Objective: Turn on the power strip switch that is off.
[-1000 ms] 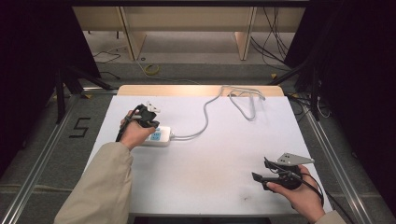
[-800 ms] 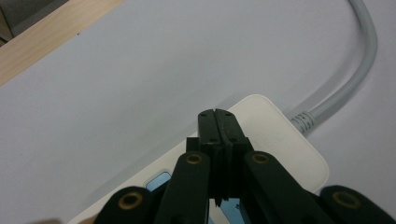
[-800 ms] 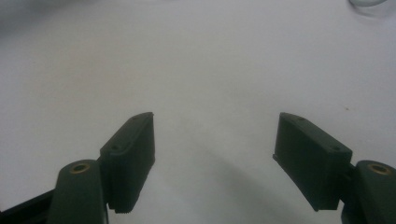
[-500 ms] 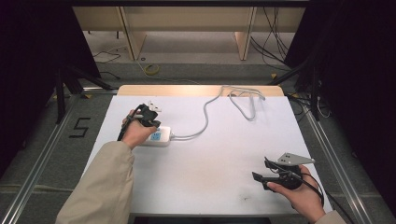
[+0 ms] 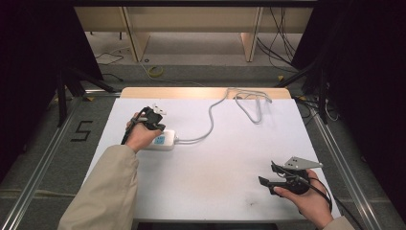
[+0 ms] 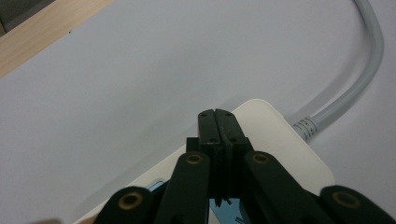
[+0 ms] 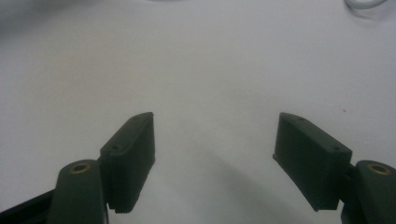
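The white power strip (image 5: pixel 163 140) lies near the left edge of the bench (image 5: pixel 210 191), its grey cord (image 5: pixel 210 115) running toward the far edge. The left tool (image 6: pixel 215 122), pressed together and holding nothing, rests its tips on the strip's top. The right tool (image 7: pixel 215 158) hovers spread near the bench's near right corner. The strip looks rigid, light and smooth-cased, so it could slide; gripping across its narrow sides seems safest, while the cord is limp.

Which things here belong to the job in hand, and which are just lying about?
In the job: power strip; its grey cable; left gripper, shut above the strip.
Lying about: yellow cable coil on the floor; right gripper, open over bare table.
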### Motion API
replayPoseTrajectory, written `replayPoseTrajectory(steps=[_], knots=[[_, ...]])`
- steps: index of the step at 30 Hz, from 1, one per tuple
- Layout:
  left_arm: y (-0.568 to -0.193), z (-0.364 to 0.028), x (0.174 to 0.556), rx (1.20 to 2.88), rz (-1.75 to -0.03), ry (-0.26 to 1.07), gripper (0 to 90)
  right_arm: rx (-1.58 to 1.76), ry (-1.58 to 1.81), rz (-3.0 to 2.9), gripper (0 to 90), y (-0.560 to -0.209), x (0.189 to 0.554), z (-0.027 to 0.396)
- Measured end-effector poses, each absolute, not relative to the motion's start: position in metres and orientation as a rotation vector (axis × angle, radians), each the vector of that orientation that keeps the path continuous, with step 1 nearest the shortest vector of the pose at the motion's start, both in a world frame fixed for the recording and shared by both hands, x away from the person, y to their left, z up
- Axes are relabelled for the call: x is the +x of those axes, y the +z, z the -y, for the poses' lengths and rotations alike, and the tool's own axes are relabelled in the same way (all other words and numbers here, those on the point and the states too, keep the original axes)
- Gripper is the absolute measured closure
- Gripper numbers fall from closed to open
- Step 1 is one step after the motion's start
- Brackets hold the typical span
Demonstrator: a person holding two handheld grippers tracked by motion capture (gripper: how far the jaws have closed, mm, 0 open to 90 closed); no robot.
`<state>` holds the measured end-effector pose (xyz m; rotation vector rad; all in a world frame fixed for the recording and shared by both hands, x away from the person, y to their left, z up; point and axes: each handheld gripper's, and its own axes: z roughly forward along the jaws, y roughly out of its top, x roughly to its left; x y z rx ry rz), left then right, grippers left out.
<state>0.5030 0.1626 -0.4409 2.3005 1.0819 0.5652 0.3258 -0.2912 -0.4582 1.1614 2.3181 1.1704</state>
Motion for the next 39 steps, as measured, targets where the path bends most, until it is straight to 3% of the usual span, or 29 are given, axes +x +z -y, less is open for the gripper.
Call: replayPoseTrajectory(steps=[39], knots=[[-0.4484, -0.1623, 0.5075, 2.349, -1.093, 0.545, 89.9, 1.156, 1.166, -2.327, 29.8, -0.4581, 0.3253, 0.2909]])
